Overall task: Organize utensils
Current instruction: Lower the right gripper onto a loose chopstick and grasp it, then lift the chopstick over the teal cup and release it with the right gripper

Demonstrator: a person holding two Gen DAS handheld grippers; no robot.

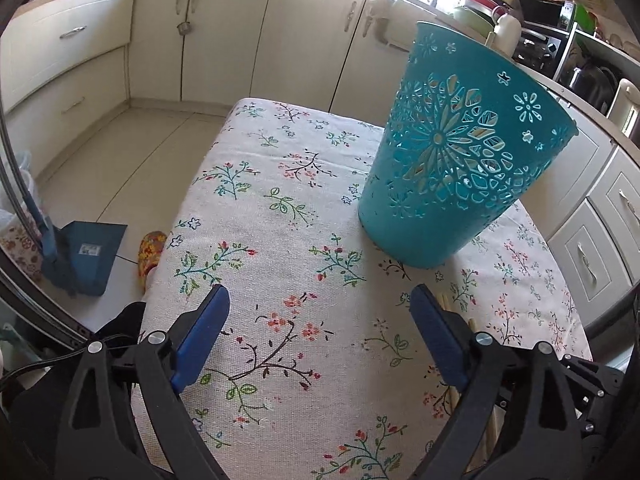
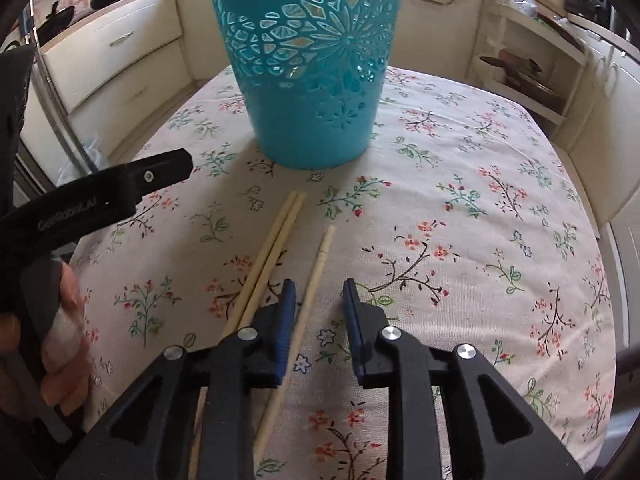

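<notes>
In the left wrist view, the left gripper (image 1: 318,304) hangs over a table covered with a floral tablecloth (image 1: 280,184), its blue-padded jaws spread wide with only cloth between them. Far and to the right stands a teal perforated basket (image 1: 460,160), upright on the cloth and well apart from the fingers. Just behind the right finger, the pale ends of some wooden chopsticks (image 1: 445,300) peek out, lying on the cloth. Off the left edge of the table, a blue dustpan (image 1: 86,256) rests on the tiled floor, and cream cabinets (image 1: 224,32) line the far wall.

In the right wrist view, the right gripper (image 2: 319,292) points down at the cloth with its jaws partly parted — a narrow gap, gripping nothing. A single chopstick (image 2: 320,256) lies on the cloth, running from under the left finger toward the basket; whether the pad touches it cannot be told. Left of it, a pair of chopsticks (image 2: 276,236) lies side by side, touching each other, also aimed at the basket, which stands at the far middle of the table. At the left edge, a person's hand (image 2: 60,336) holds the other gripper, one black finger (image 2: 160,172) of which reaches in near the basket's base.
</notes>
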